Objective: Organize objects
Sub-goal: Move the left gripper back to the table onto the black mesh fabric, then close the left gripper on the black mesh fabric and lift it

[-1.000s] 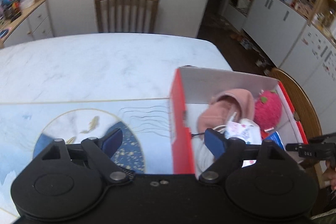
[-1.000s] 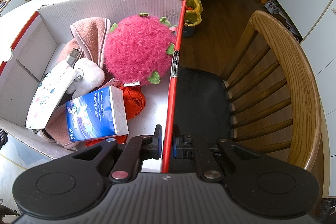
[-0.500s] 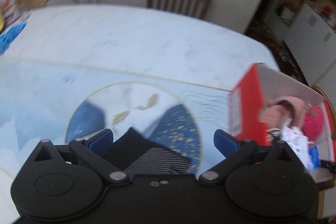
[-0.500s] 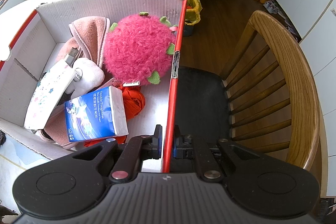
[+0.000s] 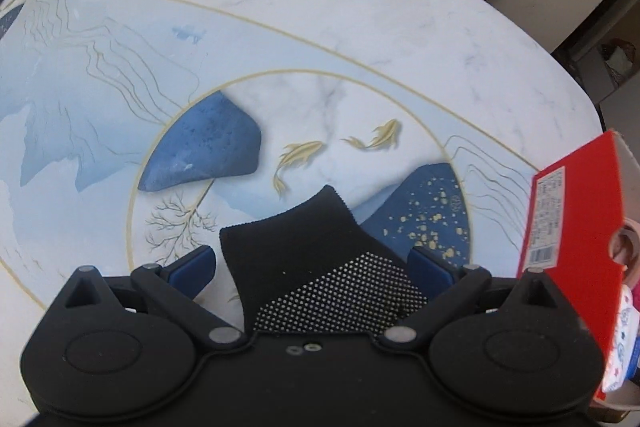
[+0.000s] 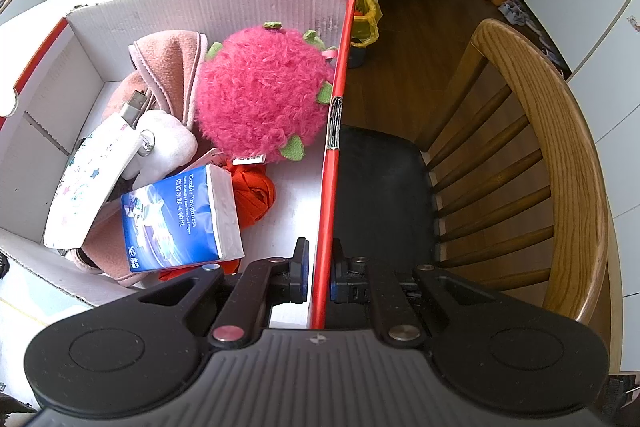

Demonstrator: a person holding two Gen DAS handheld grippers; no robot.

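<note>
Left wrist view: black sock (image 5: 316, 259) lies untouched between the wide-open left gripper (image 5: 312, 263) fingers, on the table (image 5: 320, 27).

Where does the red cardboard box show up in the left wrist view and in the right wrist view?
Left wrist: the red cardboard box stands at the far right edge, only its red outer wall showing.
Right wrist: it fills the left half, seen from above, its white far wall facing the camera.
Shared landmark: the star-patterned white pouch inside the box.
</note>
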